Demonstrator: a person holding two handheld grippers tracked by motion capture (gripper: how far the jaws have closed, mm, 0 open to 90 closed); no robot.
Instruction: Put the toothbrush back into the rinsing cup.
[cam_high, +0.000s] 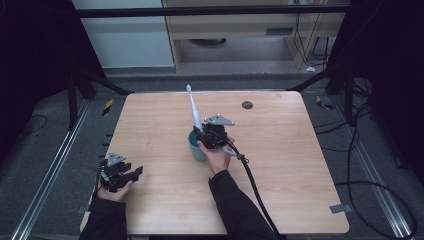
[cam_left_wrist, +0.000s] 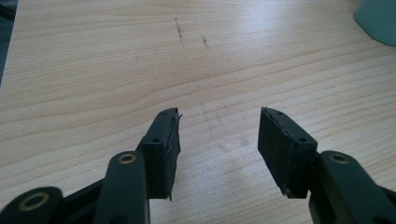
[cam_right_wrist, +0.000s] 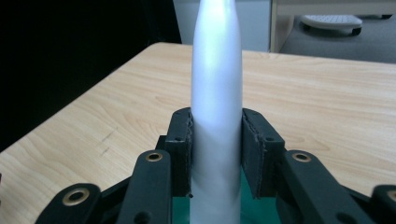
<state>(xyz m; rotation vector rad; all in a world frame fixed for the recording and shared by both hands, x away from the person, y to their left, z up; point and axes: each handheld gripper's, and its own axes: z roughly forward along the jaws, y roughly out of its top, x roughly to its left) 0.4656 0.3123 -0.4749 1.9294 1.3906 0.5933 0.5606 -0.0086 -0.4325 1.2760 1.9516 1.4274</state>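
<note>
- Your cup (cam_high: 196, 148) sits on the table (cam_high: 280, 165), near the middle.
- The toothbrush (cam_high: 193, 108) stands in the cup and leans away from you, up and a bit left.
- Your right gripper (cam_high: 206, 134) is right over the cup, its jaws squeezed on both sides of the toothbrush.
- Your left gripper (cam_high: 131, 173) rests by the table's near left edge, well apart from the cup, with bare table between its spread jaws.
- A small disc (cam_high: 247, 105) lies behind the cup, near the far edge.
</note>
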